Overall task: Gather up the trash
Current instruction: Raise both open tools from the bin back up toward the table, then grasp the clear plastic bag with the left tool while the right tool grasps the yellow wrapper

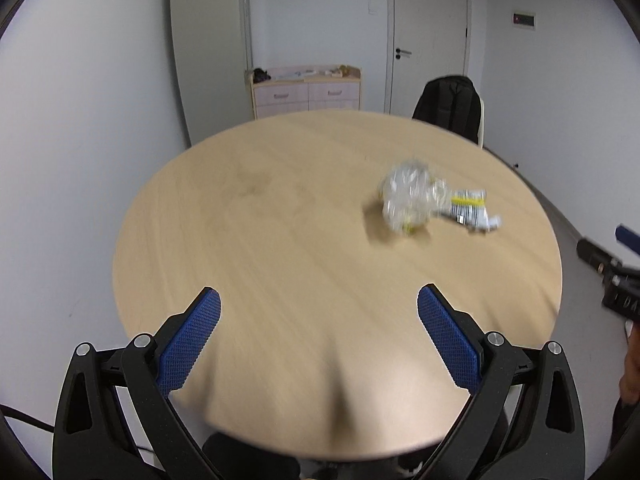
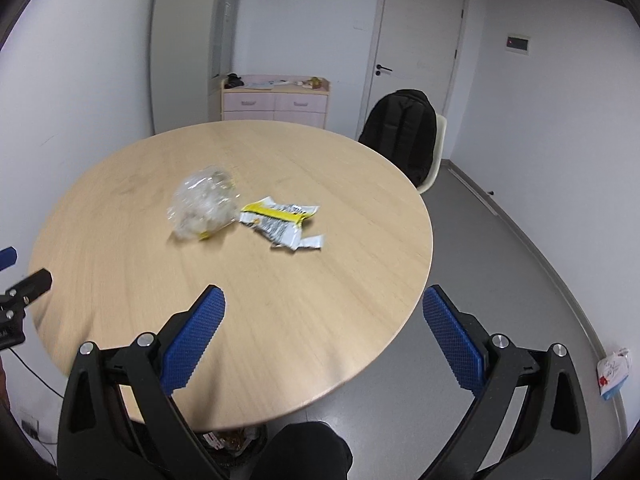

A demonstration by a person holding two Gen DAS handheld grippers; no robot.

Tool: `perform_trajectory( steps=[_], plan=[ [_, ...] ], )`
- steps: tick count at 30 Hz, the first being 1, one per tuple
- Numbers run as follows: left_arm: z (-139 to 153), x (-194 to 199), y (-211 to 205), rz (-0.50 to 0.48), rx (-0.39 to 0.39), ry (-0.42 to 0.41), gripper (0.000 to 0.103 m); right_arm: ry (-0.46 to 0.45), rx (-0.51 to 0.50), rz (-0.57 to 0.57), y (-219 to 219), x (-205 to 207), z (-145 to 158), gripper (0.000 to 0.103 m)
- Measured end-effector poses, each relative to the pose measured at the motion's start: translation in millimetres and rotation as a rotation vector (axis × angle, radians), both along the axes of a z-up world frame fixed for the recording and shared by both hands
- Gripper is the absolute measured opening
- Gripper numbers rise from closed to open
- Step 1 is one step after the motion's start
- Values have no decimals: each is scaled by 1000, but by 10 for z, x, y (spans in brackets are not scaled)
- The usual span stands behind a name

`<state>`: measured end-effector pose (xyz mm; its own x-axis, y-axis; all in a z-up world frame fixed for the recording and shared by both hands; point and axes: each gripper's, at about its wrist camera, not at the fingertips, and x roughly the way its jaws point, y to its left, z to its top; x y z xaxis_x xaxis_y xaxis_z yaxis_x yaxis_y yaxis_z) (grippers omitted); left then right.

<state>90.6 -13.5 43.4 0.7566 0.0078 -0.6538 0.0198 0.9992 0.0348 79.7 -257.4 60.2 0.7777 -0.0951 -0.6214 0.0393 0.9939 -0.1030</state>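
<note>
A crumpled clear plastic bag (image 1: 408, 196) (image 2: 204, 204) lies on the round wooden table (image 1: 280, 240) (image 2: 120, 248), with a torn white and yellow wrapper (image 1: 470, 208) (image 2: 284, 220) just to its right. My left gripper (image 1: 319, 304) is open above the table's near edge, well short of the trash. My right gripper (image 2: 323, 304) is open too, held over the table's right near rim. Neither holds anything. Under the table a bin with trash (image 2: 236, 440) shows partly.
A chair with a black backpack (image 1: 450, 106) (image 2: 404, 132) stands behind the table. A pink drawer unit (image 1: 306, 94) (image 2: 276, 100) sits at the far wall by a door (image 2: 416, 40). A white packet (image 2: 614, 372) lies on the grey floor at right.
</note>
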Motion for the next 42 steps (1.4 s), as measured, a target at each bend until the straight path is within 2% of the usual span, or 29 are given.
perform_trajectory(
  steps=[8, 18, 25, 30, 33, 35, 36, 38, 39, 41, 42],
  plan=[
    [39, 584, -176, 17, -20, 7, 97, 6, 13, -42, -103, 430, 35, 95],
    [-263, 1160, -600, -17, -35, 59, 97, 52, 39, -70, -253, 828, -190, 95],
    [-343, 1474, -786, -38, -72, 41, 97, 87, 44, -64, -348, 1005, -387, 95],
    [-427, 1728, -916, -49, -33, 62, 94, 98, 64, -55, -379, 1211, -436, 95],
    [-499, 1826, -925, -52, -45, 86, 82, 98, 63, -41, -338, 1376, -443, 95],
    [-562, 1885, -909, -65, -59, 114, 67, 103, 71, -28, -302, 1467, -456, 95],
    [-595, 1920, -899, -68, -66, 131, 64, 112, 75, -18, -273, 1539, -476, 95],
    [-676, 2003, -877, -83, -95, 172, 46, 122, 79, -2, -226, 1662, -505, 95],
    [-699, 2034, -870, -81, -102, 178, 44, 132, 83, 3, -202, 1739, -530, 95],
    [-700, 2044, -839, -78, -109, 176, 30, 152, 97, 18, -154, 1882, -581, 95],
    [-696, 2034, -827, -80, -111, 175, 27, 156, 101, 21, -141, 1920, -594, 95]
  ],
)
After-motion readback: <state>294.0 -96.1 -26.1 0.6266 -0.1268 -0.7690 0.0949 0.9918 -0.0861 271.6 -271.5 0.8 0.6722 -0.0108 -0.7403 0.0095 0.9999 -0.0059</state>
